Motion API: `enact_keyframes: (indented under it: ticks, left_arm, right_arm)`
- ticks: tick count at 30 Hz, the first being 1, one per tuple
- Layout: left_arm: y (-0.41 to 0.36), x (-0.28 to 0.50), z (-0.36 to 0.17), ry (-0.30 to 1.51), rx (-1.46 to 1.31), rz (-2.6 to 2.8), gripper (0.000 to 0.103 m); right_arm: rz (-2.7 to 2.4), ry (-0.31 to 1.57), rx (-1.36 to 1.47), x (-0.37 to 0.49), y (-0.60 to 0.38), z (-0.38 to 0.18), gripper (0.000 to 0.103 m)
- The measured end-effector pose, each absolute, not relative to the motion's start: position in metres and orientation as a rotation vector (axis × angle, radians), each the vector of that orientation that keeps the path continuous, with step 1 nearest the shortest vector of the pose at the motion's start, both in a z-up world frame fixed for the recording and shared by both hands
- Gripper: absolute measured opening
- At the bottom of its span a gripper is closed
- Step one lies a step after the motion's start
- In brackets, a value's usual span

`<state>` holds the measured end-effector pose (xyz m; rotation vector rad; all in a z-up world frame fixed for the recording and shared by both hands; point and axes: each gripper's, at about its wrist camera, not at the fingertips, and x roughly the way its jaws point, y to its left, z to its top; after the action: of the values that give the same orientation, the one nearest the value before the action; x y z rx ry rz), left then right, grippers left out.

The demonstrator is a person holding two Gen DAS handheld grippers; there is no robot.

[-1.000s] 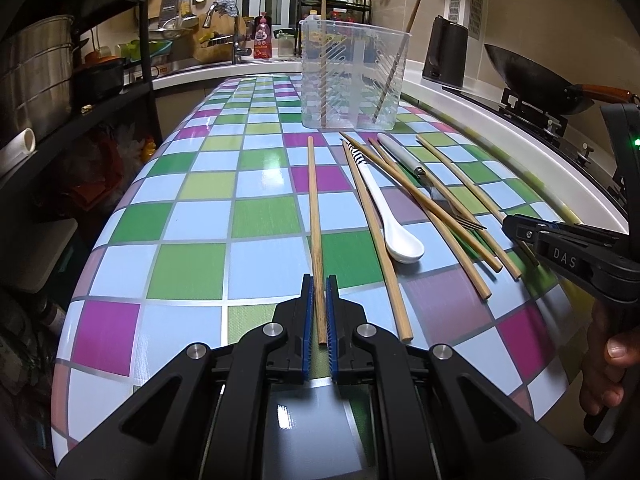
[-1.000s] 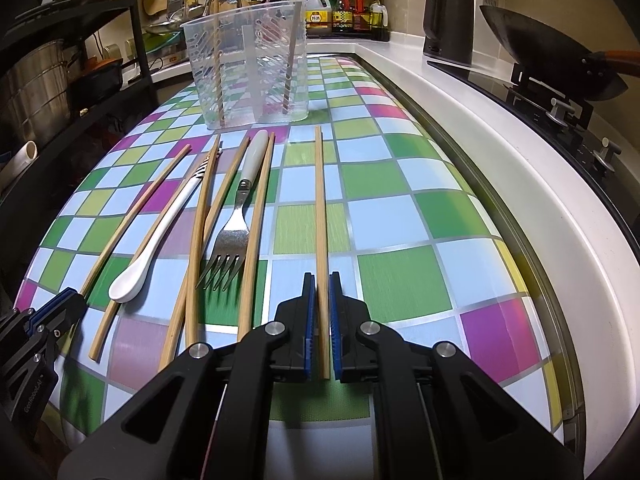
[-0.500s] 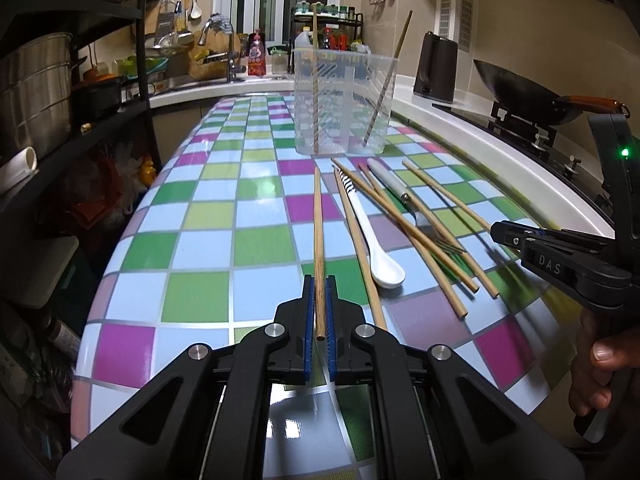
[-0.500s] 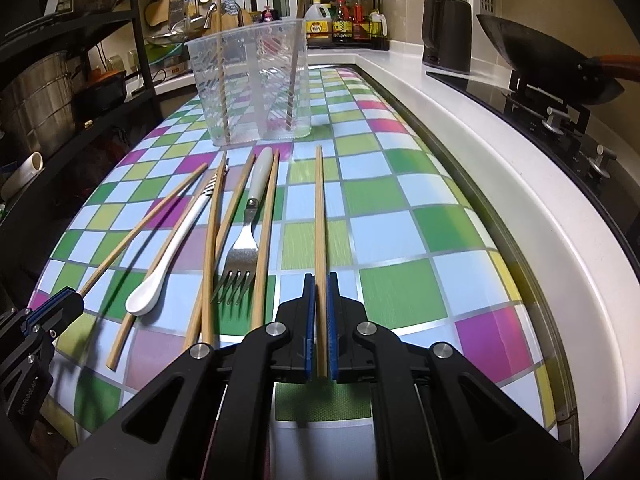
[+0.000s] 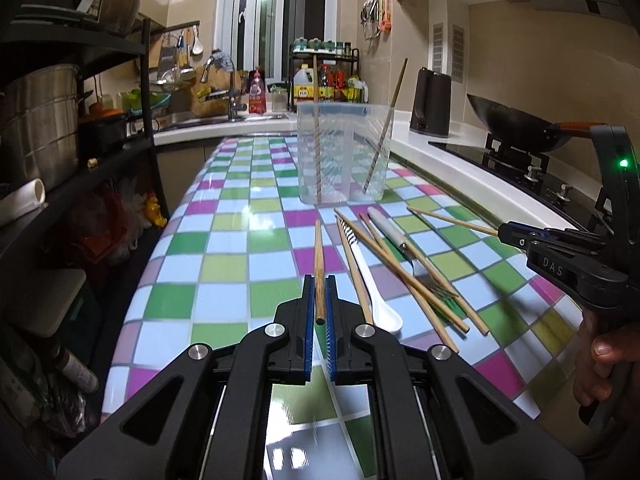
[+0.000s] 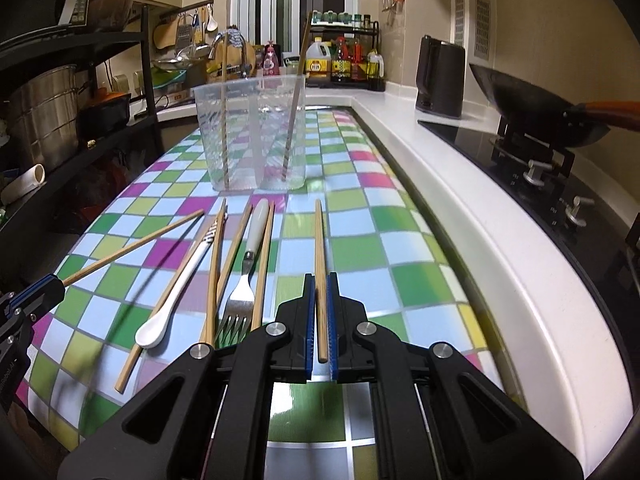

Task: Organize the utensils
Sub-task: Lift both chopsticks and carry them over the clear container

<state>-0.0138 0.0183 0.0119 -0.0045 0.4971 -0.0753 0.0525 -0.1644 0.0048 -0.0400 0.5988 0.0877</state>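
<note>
My left gripper (image 5: pixel 319 280) is shut on a bamboo chopstick (image 5: pixel 319 256) and holds it above the checkered table, pointing at the clear plastic holder (image 5: pixel 344 156). My right gripper (image 6: pixel 320 280) is shut on another chopstick (image 6: pixel 319 240), also lifted; it shows in the left wrist view (image 5: pixel 452 220) too. The holder (image 6: pixel 252 136) has two chopsticks standing in it. Between the grippers lie a white spoon (image 6: pixel 176 284), a fork (image 6: pixel 248 264) and several loose chopsticks (image 6: pixel 262 268).
The checkered table (image 5: pixel 224 264) ends at a white counter (image 6: pixel 460 184) on the right with a kettle (image 6: pixel 440 76), a stove and a wok (image 6: pixel 532 108). Black shelves with a steel pot (image 5: pixel 40 120) stand on the left. A sink is at the back.
Both grippers have risen and tilted up with their chopsticks, which have left the table. The other utensils have not moved.
</note>
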Motion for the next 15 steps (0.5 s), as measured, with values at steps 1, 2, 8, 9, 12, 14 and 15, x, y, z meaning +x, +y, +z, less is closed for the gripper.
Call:
enact_keyframes:
  ticks: [1, 2, 8, 9, 12, 14, 15]
  left_arm:
    - [0.018, -0.015, 0.015, 0.482, 0.000, -0.076, 0.005]
    - [0.018, -0.016, 0.018, 0.467, 0.006, -0.078, 0.005]
    - [0.016, -0.018, 0.041, 0.389, 0.031, -0.083, 0.005]
    - [0.016, -0.018, 0.044, 0.382, 0.027, -0.086, 0.005]
    - [0.018, -0.016, 0.055, 0.361, 0.026, -0.088, 0.005]
    - [0.021, -0.012, 0.063, 0.355, 0.011, -0.093, 0.005]
    - [0.022, -0.010, 0.066, 0.354, 0.009, -0.094, 0.005]
  right_arm:
    - [0.087, 0.589, -0.042, 0.052, -0.164, 0.009, 0.006]
    - [0.086, 0.580, -0.043, 0.052, -0.164, 0.012, 0.006]
    - [0.088, 0.503, -0.067, 0.047, -0.162, 0.037, 0.006]
    - [0.089, 0.492, -0.069, 0.046, -0.162, 0.041, 0.006]
    - [0.094, 0.461, -0.063, 0.047, -0.162, 0.054, 0.006]
    - [0.096, 0.442, -0.062, 0.047, -0.162, 0.063, 0.006]
    - [0.096, 0.434, -0.058, 0.048, -0.162, 0.068, 0.006]
